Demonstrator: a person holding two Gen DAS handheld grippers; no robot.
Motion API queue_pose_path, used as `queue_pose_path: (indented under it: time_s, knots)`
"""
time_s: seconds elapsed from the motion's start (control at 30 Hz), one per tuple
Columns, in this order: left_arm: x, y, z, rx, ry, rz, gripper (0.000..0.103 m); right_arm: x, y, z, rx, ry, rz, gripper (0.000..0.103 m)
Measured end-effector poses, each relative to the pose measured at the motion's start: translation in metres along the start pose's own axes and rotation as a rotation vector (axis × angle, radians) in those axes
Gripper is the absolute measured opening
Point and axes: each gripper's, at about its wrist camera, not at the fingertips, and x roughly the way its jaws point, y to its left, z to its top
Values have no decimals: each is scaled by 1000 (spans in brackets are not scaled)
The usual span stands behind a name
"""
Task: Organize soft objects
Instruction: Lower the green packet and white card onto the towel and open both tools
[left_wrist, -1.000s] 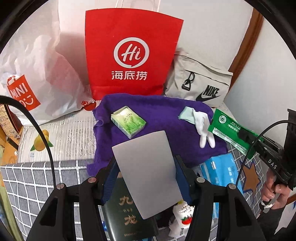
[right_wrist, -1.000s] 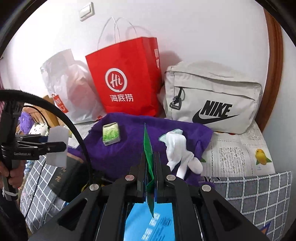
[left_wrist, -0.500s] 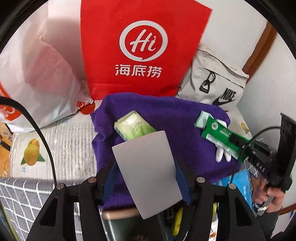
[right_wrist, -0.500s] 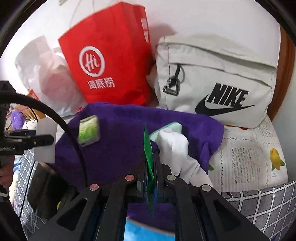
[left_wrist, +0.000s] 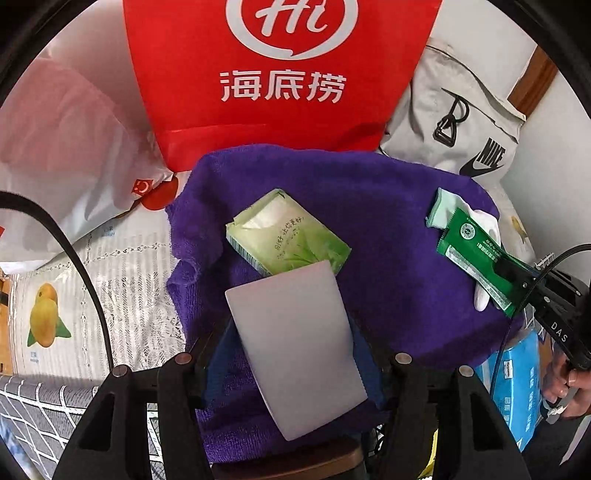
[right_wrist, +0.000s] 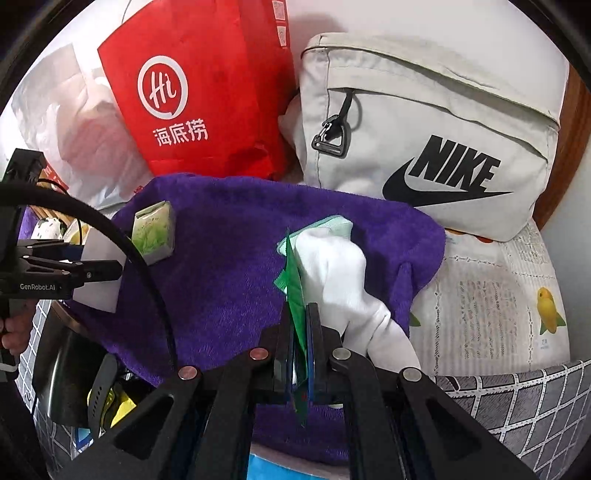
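A purple towel (left_wrist: 388, 258) lies spread in front of the bags. On it sit a green tissue pack (left_wrist: 288, 232) and a white sock (right_wrist: 332, 266) with a mint cuff. My left gripper (left_wrist: 295, 343) holds a flat grey pack (left_wrist: 291, 332) upright just short of the tissue pack. Its jaws are opening, with the pack still between the pads. My right gripper (right_wrist: 299, 321) is shut on a thin green sachet (right_wrist: 291, 280), which hangs edge-on against the sock's left side. The sachet (left_wrist: 472, 247) also shows in the left wrist view, over the sock.
A red paper bag (left_wrist: 280, 74), a grey Nike bag (right_wrist: 424, 129) and a white plastic bag (left_wrist: 66, 147) stand behind the towel. A blue pack (left_wrist: 517, 376) lies at the front right. Fruit-print cloth (left_wrist: 92, 295) and checked grey fabric (right_wrist: 517, 398) flank the towel.
Both grippers have come forward and down over the purple towel. The grey pack now hangs close to the green tissue pack, and the green sachet has reached the white sock.
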Motion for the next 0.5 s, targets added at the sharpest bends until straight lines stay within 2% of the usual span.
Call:
queue_pose_path:
  time_s: [0.3,0.5]
  knots:
    - [4,0,-1,10,23,10,60,6,1,0,-3,26,22,7]
    - [5,-8,-3,42,39,32,69,9,-1,-3,4,23,34,9]
